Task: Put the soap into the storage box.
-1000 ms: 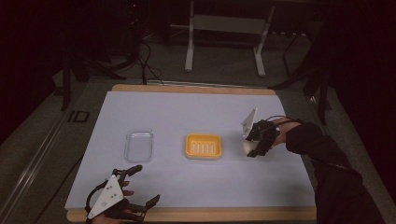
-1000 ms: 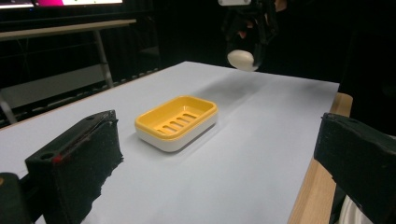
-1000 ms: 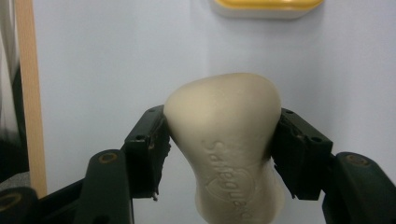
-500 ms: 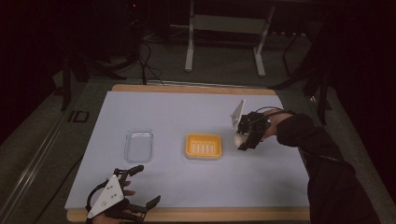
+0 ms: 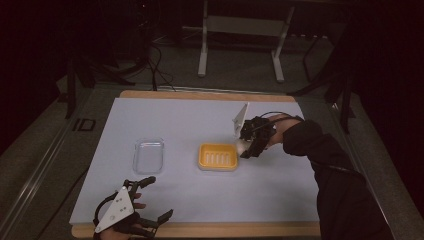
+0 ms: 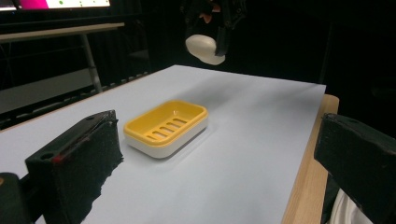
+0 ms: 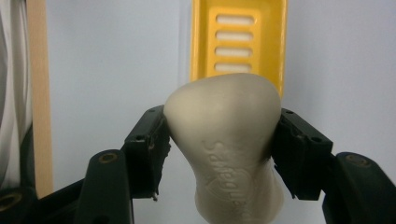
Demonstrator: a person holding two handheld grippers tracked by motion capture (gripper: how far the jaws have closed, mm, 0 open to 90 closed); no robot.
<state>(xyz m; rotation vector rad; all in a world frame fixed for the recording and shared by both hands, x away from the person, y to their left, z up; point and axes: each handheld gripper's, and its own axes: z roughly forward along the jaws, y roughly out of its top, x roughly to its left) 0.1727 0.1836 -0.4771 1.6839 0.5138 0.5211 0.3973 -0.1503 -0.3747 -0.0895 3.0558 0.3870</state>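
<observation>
High view puts our left gripper [image 5: 150,202] nearest, at the near left corner of the table [image 5: 280,200], just inside its wooden near edge. Its jaws stand wide apart with nothing between them; in the left gripper view the two black pads frame bare table surface.

Farther in, we see a clear plastic lid [image 5: 148,155] lying flat on the left half of the table, well apart from that gripper. To its right, near the middle of the table, sits the yellow soap dish [image 5: 218,156], a slotted yellow tray on a white base, upright and with nothing in it.

Just beyond the dish's right end hangs our right gripper [image 5: 245,147], raised clear of the table, with our dark-sleeved forearm [image 5: 320,150] reaching in from the right edge. Its jaws are closed onto a pale bar of soap [image 7: 231,140]; in the right gripper view the two pads press its sides, and embossed lettering shows on its face, too faint for us to read. In the left gripper view the soap hangs in the air above and beyond the dish, not touching it.
</observation>
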